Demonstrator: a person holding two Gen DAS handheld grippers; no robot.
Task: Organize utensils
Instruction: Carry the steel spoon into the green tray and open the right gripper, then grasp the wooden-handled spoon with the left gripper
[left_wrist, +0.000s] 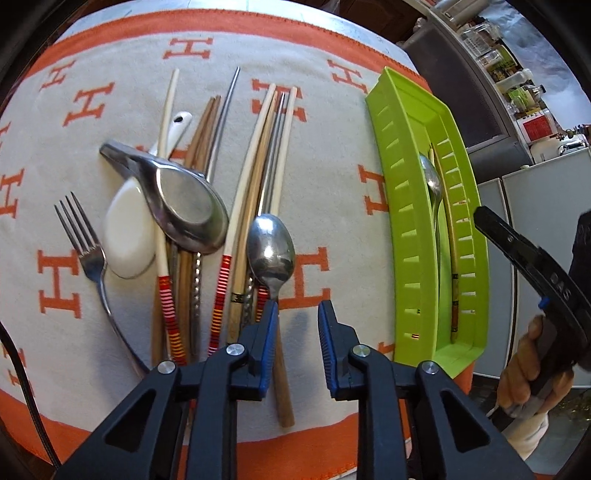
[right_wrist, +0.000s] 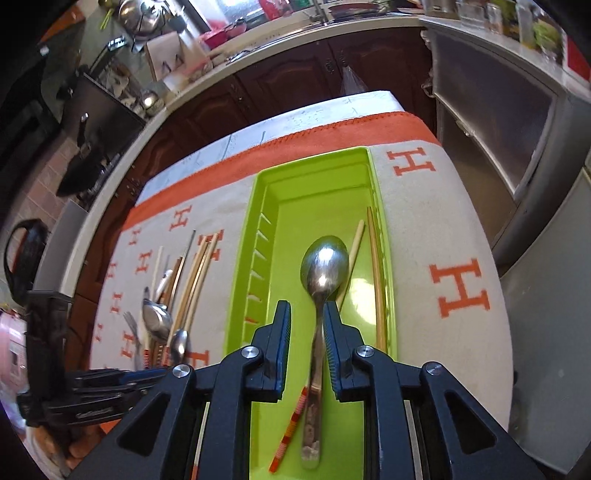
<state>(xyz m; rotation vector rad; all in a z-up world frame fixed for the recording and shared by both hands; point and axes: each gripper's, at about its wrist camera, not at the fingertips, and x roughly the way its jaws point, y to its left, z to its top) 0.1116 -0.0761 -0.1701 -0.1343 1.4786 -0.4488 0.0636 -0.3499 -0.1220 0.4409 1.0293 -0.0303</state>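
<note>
From the left wrist, the left gripper (left_wrist: 297, 314) gapes wide, empty, beside the loose steel spoon (left_wrist: 270, 245) lying lengthwise on the orange-lettered cloth (left_wrist: 332, 155). From the right wrist, the right gripper (right_wrist: 306, 319) straddles, jaws narrowed, a second steel spoon's handle (right_wrist: 317, 347) lying lengthwise in the lime-green plastic tray (right_wrist: 317, 184); whether it grips, I cannot tell.

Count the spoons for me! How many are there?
4. A big metal ladle-like spoon lies atop a white ceramic spoon on the cloth; a metal spoon lies by the left gripper; another lies in the green tray. Others may hide beneath the chopsticks.
</note>
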